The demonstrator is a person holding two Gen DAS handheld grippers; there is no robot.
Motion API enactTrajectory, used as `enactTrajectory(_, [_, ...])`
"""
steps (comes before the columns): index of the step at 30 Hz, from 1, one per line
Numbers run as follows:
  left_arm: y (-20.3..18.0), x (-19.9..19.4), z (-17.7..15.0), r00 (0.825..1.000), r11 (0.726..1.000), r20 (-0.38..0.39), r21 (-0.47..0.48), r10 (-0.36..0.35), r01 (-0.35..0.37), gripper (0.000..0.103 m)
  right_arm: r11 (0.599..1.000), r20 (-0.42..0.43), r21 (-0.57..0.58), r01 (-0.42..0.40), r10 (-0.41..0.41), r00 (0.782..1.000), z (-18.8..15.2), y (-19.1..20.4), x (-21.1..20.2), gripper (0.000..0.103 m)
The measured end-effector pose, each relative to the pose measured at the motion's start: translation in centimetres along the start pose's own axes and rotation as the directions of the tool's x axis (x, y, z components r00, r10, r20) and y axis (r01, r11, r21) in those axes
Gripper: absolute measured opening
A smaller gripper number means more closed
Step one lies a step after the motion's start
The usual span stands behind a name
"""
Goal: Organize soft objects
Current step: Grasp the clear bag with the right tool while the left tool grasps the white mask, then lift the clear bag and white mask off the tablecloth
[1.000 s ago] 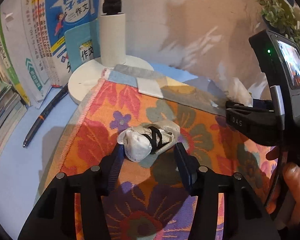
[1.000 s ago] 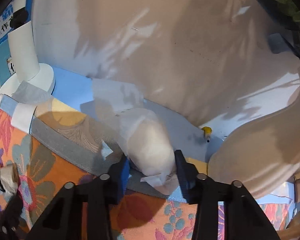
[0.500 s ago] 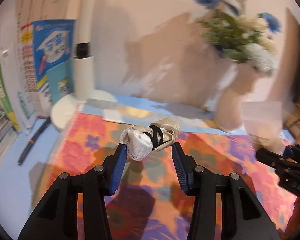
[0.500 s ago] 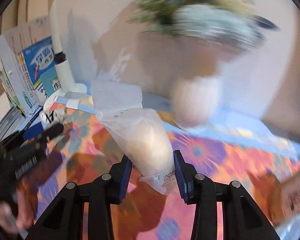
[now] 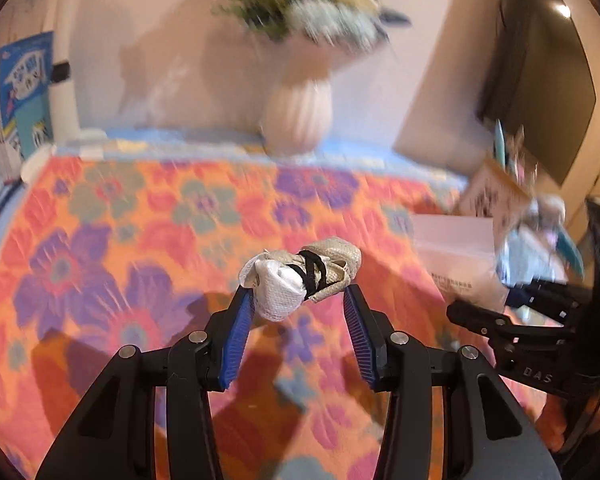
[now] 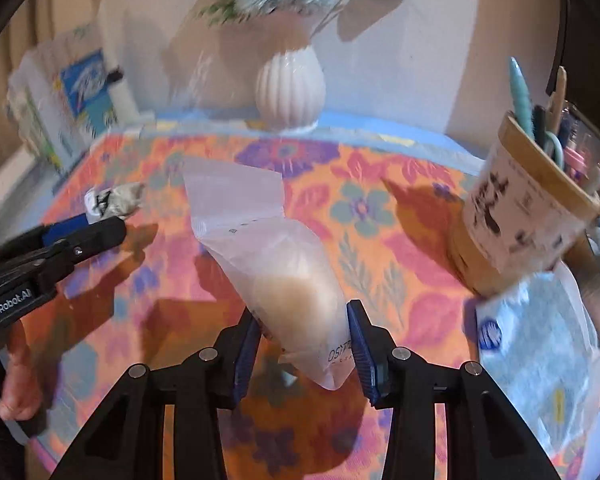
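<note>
A flowered orange cloth [image 5: 147, 240] covers the surface; a white ribbed vase [image 6: 289, 88] of flowers stands at its far edge against a pale wall. Left of the vase, the left gripper [image 5: 297, 300] clamps a tied cloth bundle [image 5: 300, 278] above the cloth. In front of the vase, the right gripper [image 6: 302, 326] clamps a clear plastic bag [image 6: 283, 280]; its jaws have just been opening slightly.

- A home desk or study corner, by the look of it.
- A floral cloth [image 6: 380, 216] covers the tabletop.
- A white ribbed vase [image 6: 289, 88] of flowers stands at the wall, top centre.
- Schoolbooks [image 5: 15, 96] lean at upper left.
- A pen holder [image 6: 532, 208] sits at right.
</note>
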State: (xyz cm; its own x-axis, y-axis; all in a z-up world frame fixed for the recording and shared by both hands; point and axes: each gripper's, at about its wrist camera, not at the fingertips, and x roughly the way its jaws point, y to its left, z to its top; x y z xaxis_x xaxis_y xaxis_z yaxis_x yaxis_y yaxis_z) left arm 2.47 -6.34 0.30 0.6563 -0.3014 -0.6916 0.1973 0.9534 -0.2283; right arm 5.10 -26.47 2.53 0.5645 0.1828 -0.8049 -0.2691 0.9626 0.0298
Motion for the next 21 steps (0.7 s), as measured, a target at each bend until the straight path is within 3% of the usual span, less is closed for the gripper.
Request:
enactTrajectory(4, [-0.5, 0.1, -1.0, 0.999, 0.999, -0.008, -0.001, 0.032, -0.032, 0.043, 0.998, -0.041, -0.069, 0.000, -0.003, 0.999, -3.0, 0.5, 0.0, 0.074])
enactTrajectory(7, [-0.3, 0.4, -1.2, 0.998, 0.998, -0.013, 0.001, 0.065, -0.065, 0.043, 0.999, -0.053, -0.024, -0.033, 0.031, 0.998, -4.8, -0.6, -0.3, 0.075])
enactTrajectory(11, [-0.1, 0.7, -1.2, 0.998, 0.998, -0.024, 0.003, 0.061, -0.061, 0.043, 0.979, -0.043, 0.126, -0.160, 0.167, 0.985, -5.5, -3.0, -0.2, 0.077])
enactTrajectory(14, [-0.3, 0.8, -1.3, 0.997, 0.997, -0.029, 0.006, 0.077, -0.077, 0.043, 0.956, -0.025, 0.202, -0.212, 0.221, 0.975, -5.2, -3.6, -0.3, 0.079])
enactTrajectory(17, [-0.2, 1.1, -1.2, 0.996, 0.997, -0.042, 0.001, 0.073, -0.073, 0.043, 0.937, -0.030, 0.214, -0.278, 0.290, 0.956, -4.5, -2.9, -0.1, 0.079])
enactTrajectory(21, [-0.1, 1.1, -1.2, 0.996, 0.997, -0.044, -0.005, 0.078, -0.078, 0.043, 0.930, -0.003, 0.208, -0.302, 0.309, 0.951, -3.7, -1.3, 0.2, 0.079])
